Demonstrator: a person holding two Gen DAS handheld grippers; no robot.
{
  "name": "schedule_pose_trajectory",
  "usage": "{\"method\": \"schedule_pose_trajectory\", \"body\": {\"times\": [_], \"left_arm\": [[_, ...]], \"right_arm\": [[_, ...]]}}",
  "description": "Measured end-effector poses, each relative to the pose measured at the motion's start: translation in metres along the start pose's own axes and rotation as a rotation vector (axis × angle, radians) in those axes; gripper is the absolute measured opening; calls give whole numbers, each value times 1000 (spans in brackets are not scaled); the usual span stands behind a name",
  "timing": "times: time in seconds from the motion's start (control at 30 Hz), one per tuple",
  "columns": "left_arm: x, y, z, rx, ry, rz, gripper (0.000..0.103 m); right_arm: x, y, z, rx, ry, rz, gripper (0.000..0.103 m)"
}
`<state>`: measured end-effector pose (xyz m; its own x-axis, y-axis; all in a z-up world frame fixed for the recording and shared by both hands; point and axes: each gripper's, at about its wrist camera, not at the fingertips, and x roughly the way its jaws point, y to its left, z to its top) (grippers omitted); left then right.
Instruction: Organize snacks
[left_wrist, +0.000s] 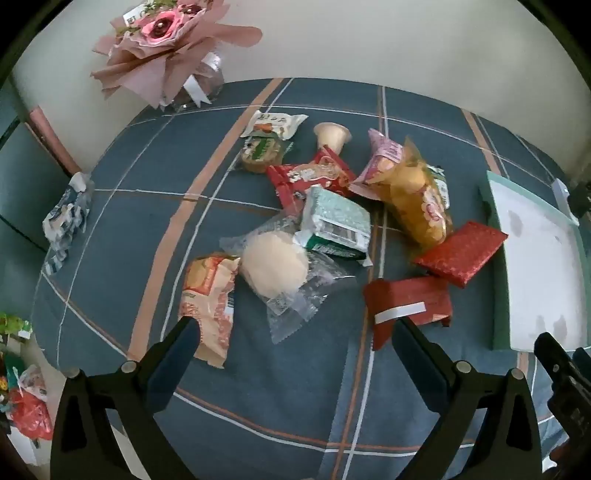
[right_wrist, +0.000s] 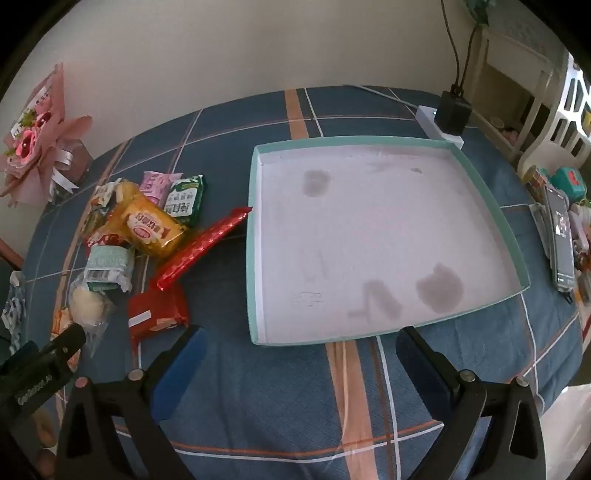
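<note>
A pile of snack packs lies on the blue plaid tablecloth (left_wrist: 258, 387): a clear-wrapped white bun (left_wrist: 275, 264), an orange-white pack (left_wrist: 208, 295), a mint green pack (left_wrist: 334, 221), a yellow chip bag (left_wrist: 413, 195), two red packs (left_wrist: 460, 253) (left_wrist: 408, 301), and a small cup (left_wrist: 331, 136). A shallow green-rimmed tray (right_wrist: 255, 236) with a white, stained floor stands to the right of the pile and holds nothing. My left gripper (left_wrist: 295, 332) is open and empty, just before the bun. My right gripper (right_wrist: 299, 347) is open and empty at the tray's near edge.
A pink flower bouquet (left_wrist: 162, 40) stands at the far left. A crumpled blue-white wrapper (left_wrist: 66, 214) lies at the left table edge. A power strip with a black plug (right_wrist: 448, 114) sits behind the tray. A phone (right_wrist: 559, 240) and small items lie at the right.
</note>
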<state>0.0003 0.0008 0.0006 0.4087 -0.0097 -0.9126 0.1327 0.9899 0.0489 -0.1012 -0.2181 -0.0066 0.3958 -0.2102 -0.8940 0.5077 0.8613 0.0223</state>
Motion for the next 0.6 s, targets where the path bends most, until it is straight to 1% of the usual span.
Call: {"method": "schedule_pose_trajectory", "body": {"times": [0.1,0.13,0.23,0.3,0.33,0.37,0.4,0.6], "left_arm": [[0,4,1,-2,-10,2,103],[-3,0,-5,8,-35,11,103],[-3,1,-5,7,-26,16,103],[-2,-6,-8,18,-29,33,103],[2,-2,-5,28,-19,21,103],[2,-3,-6,31,-16,21,103],[2,-5,-3,33,-7,18,103],[1,-10,-3,55,-10,13,103]], "right_arm": [[0,0,0,-3,-1,6,103],[1,-3,2,-3,-2,5,103],[2,-2,1,-8,-3,3,103],[2,-1,1,-12,-5,1,103],[1,5,2,-15,-5,1,103],[1,-2,0,13,0,3,103],[2,-2,0,12,1,2,103],[1,-1,1,13,0,1,103]]}}
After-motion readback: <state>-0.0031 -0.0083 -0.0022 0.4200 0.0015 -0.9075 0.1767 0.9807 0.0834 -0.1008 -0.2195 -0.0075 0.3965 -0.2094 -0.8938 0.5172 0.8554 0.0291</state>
